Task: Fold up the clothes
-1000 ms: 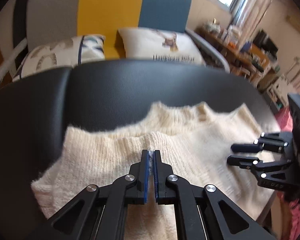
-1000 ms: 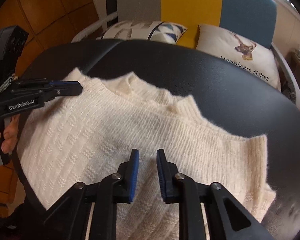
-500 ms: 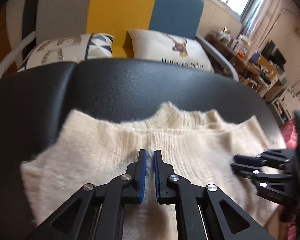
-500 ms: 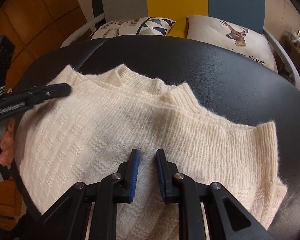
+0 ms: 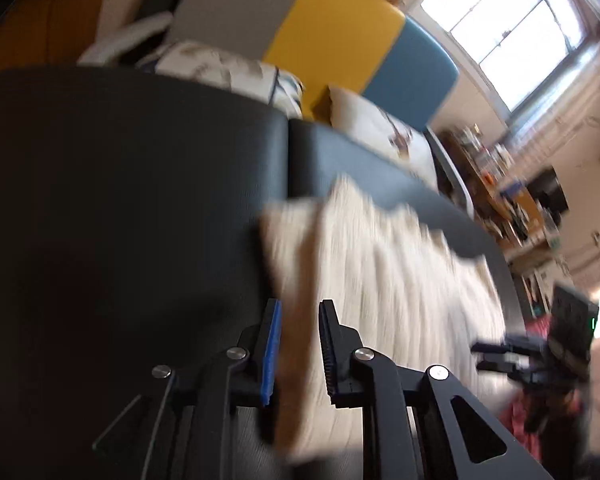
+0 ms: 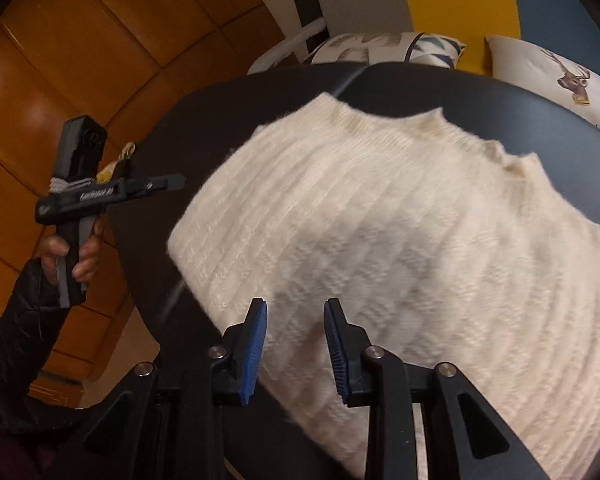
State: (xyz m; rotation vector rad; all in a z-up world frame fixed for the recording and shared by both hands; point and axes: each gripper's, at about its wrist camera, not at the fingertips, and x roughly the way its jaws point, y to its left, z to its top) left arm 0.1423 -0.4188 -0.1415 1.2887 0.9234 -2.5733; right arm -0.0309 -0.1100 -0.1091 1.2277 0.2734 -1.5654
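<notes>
A cream knitted sweater (image 6: 400, 232) lies folded on a round black table (image 6: 480, 92); it also shows, blurred, in the left wrist view (image 5: 380, 280). My left gripper (image 5: 298, 336) is open at the sweater's left folded edge, with the edge showing between its jaws. It also shows at the left in the right wrist view (image 6: 172, 182), held off the table's left rim. My right gripper (image 6: 294, 336) is open over the sweater's near edge. In the left wrist view it (image 5: 488, 356) appears at the far right, blurred.
A grey, yellow and blue sofa (image 5: 340, 40) with two printed cushions (image 6: 556, 76) stands behind the table. Wooden panelling (image 6: 80, 80) is to the left. Cluttered shelves (image 5: 512, 200) and a window (image 5: 520, 28) are at the right.
My left gripper has opened, let go of the sweater and swung left to the garment's edge. My right gripper has moved left and opened wider. Both views are blurred by motion.
</notes>
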